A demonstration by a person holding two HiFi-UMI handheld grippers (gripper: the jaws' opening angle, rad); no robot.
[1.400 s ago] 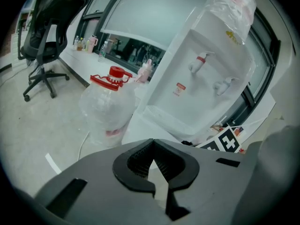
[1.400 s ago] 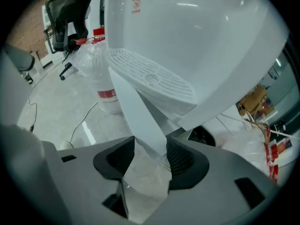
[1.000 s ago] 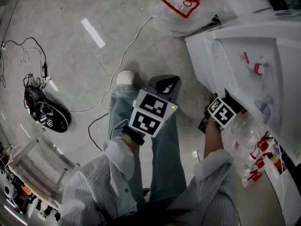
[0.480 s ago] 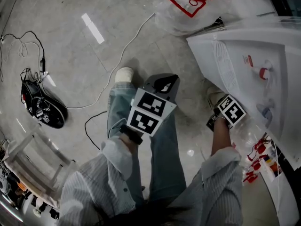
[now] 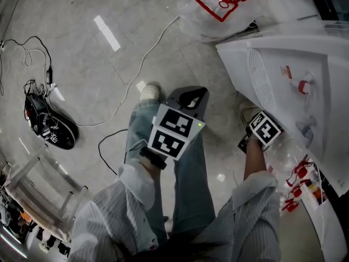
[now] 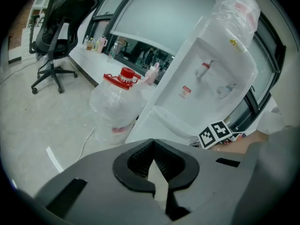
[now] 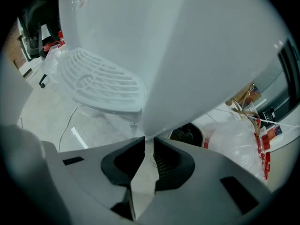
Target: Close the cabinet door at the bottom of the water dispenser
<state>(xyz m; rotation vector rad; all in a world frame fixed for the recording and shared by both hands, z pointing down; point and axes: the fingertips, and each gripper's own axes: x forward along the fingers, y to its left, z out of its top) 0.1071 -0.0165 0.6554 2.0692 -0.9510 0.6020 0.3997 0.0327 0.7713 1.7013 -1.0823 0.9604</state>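
Fingers (image 7: 124,159) of right gripper (image 7: 146,142) just closed onto cabinet door (image 7: 161,111).

The grey tiled floor (image 5: 82,75) on the left is wide open, but a thin white cable (image 5: 147,48) and a black heap of wires (image 5: 49,127) lie on it. On the right the tall white plastic water dispenser (image 5: 283,53) and its flat white cabinet door (image 7: 197,55) block the way, with clear plastic bottles with red handles (image 5: 297,173) beside them.
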